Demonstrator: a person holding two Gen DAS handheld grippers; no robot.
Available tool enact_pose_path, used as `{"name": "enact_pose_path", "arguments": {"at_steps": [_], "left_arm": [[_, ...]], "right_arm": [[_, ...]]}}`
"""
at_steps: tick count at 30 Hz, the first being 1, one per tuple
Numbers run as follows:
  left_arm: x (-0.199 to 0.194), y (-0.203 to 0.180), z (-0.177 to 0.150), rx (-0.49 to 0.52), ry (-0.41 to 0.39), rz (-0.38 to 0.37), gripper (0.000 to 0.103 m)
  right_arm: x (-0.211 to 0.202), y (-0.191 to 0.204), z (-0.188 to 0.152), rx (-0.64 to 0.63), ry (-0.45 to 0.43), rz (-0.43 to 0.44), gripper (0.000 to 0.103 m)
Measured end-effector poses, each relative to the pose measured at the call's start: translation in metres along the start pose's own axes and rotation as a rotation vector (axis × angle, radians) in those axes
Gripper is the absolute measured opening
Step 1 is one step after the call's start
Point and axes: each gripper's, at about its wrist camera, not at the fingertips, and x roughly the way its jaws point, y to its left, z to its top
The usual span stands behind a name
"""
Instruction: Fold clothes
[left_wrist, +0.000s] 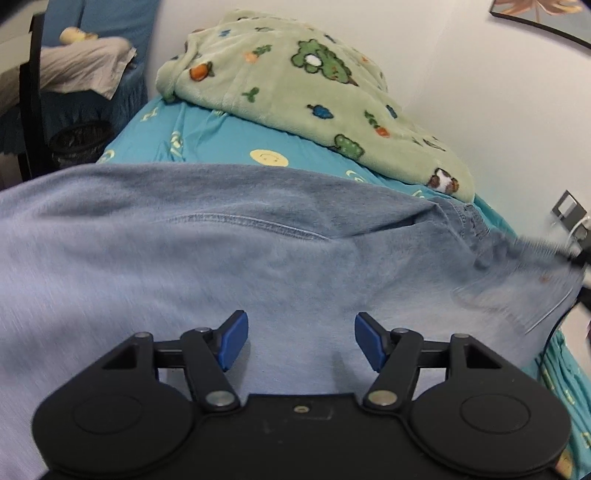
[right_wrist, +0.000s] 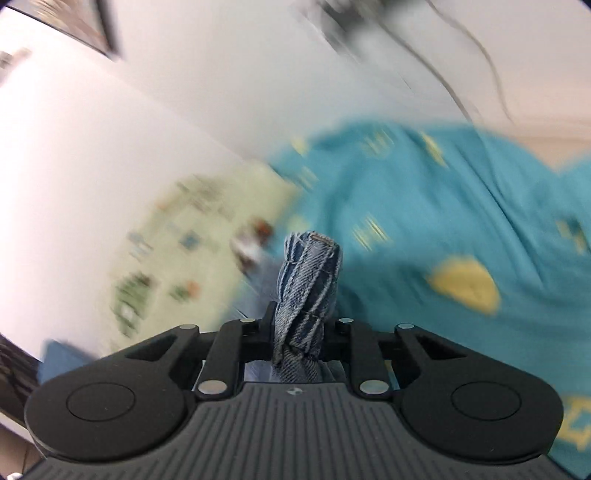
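Observation:
A light blue denim garment (left_wrist: 184, 258) lies spread across the bed in the left wrist view. My left gripper (left_wrist: 301, 339) is open just above it, its blue pads (left_wrist: 234, 338) apart with nothing between them. In the right wrist view my right gripper (right_wrist: 301, 328) is shut on a bunched fold of the denim (right_wrist: 308, 280), which sticks up between the jaws. That pulled corner of the garment shows blurred at the right edge of the left wrist view (left_wrist: 535, 266), where a dark part of the right gripper (left_wrist: 581, 256) shows.
A teal bedsheet (left_wrist: 207, 140) with yellow prints covers the bed. A green fleece blanket (left_wrist: 295, 85) is heaped at the far side against the white wall (left_wrist: 461, 74). A dark bin (left_wrist: 79, 142) stands left of the bed. A wall socket with cables (left_wrist: 569, 214) is at the right.

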Motion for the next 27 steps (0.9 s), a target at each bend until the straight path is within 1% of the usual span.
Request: {"name": "enact_pose_path", "arguments": {"at_steps": [2, 5, 7, 10, 13, 15, 17, 19, 21, 22, 23, 24, 25, 26, 27], "left_arm": [[0.000, -0.002, 0.000, 0.004, -0.007, -0.007, 0.061], [-0.002, -0.004, -0.002, 0.003, -0.013, -0.026, 0.061], [-0.002, -0.006, -0.003, 0.006, -0.015, -0.028, 0.061], [0.000, -0.009, -0.003, -0.004, -0.008, -0.043, 0.062], [0.002, -0.010, -0.003, -0.011, -0.004, -0.051, 0.062], [0.003, -0.010, -0.002, -0.013, -0.007, -0.046, 0.062], [0.002, -0.009, -0.001, -0.021, -0.013, -0.043, 0.062], [0.000, -0.009, 0.001, -0.026, -0.019, -0.038, 0.062], [-0.006, -0.007, 0.004, -0.036, -0.034, -0.024, 0.062], [-0.010, -0.005, 0.005, -0.046, -0.042, -0.015, 0.062], [-0.015, -0.002, 0.007, -0.067, -0.049, -0.014, 0.062], [-0.023, 0.004, 0.009, -0.093, -0.056, -0.014, 0.062], [-0.031, 0.010, 0.011, -0.118, -0.064, -0.014, 0.062], [-0.040, 0.016, 0.013, -0.138, -0.075, -0.002, 0.062], [-0.051, 0.023, 0.015, -0.152, -0.087, 0.018, 0.062]], "right_arm": [[-0.004, 0.006, 0.017, 0.005, -0.041, 0.037, 0.019], [-0.010, 0.010, 0.047, -0.031, -0.102, 0.044, 0.019], [-0.013, 0.005, 0.065, -0.058, -0.125, 0.029, 0.019], [-0.011, -0.020, 0.080, -0.110, -0.134, -0.038, 0.019], [-0.001, -0.063, 0.080, -0.128, -0.124, -0.134, 0.019], [0.010, -0.099, 0.070, -0.112, -0.075, -0.200, 0.019], [0.013, -0.130, 0.054, -0.064, -0.033, -0.226, 0.021], [0.013, -0.149, 0.046, -0.023, -0.007, -0.235, 0.024], [0.007, -0.152, 0.043, -0.017, -0.004, -0.239, 0.035], [0.002, -0.144, 0.043, -0.046, -0.008, -0.266, 0.044], [-0.004, -0.133, 0.042, -0.090, -0.015, -0.291, 0.050], [-0.012, -0.120, 0.040, -0.140, -0.023, -0.309, 0.053], [-0.019, -0.108, 0.038, -0.189, -0.031, -0.326, 0.058], [-0.025, -0.096, 0.036, -0.231, -0.035, -0.332, 0.064], [-0.030, -0.084, 0.033, -0.262, -0.032, -0.322, 0.067]]}}
